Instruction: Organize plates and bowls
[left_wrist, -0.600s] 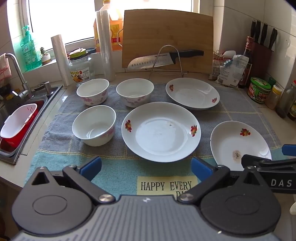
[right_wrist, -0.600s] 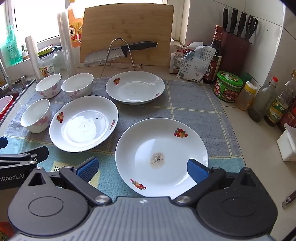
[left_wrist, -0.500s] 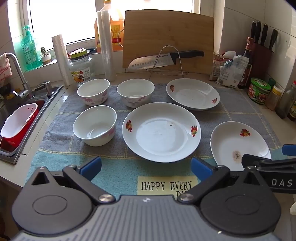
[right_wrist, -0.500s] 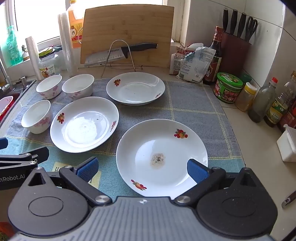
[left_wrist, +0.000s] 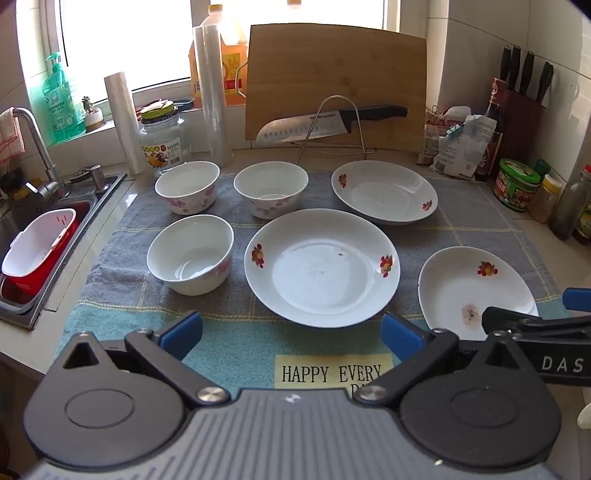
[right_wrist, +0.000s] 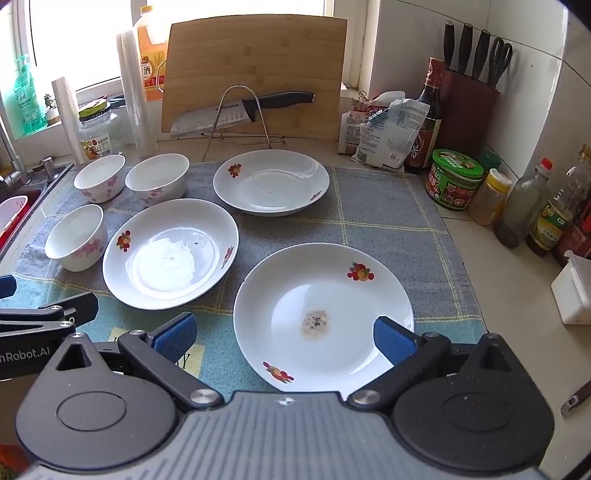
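Observation:
Three white floral plates lie on a grey-blue towel (left_wrist: 472, 206): a middle plate (left_wrist: 321, 267), a far plate (left_wrist: 384, 192) and a near right plate (left_wrist: 472, 288) with a stain. Three white bowls stand left: a near bowl (left_wrist: 190, 254) and two far bowls (left_wrist: 187, 187) (left_wrist: 270, 189). My left gripper (left_wrist: 291, 334) is open and empty, just short of the middle plate. My right gripper (right_wrist: 282, 334) is open and empty over the near edge of the stained plate (right_wrist: 323, 317). The middle plate (right_wrist: 170, 253) and the far plate (right_wrist: 271, 182) also show there.
A sink (left_wrist: 55, 206) with a red-and-white basket (left_wrist: 35, 247) is at the left. A cutting board (left_wrist: 334, 85) and a knife (left_wrist: 332, 120) on a wire stand are at the back. Jars and bottles (right_wrist: 517, 206) line the right wall, with a knife block (right_wrist: 469, 107).
Both grippers have crept slightly forward and down; the dishes sit a little lower in view. Nothing was grasped or moved.

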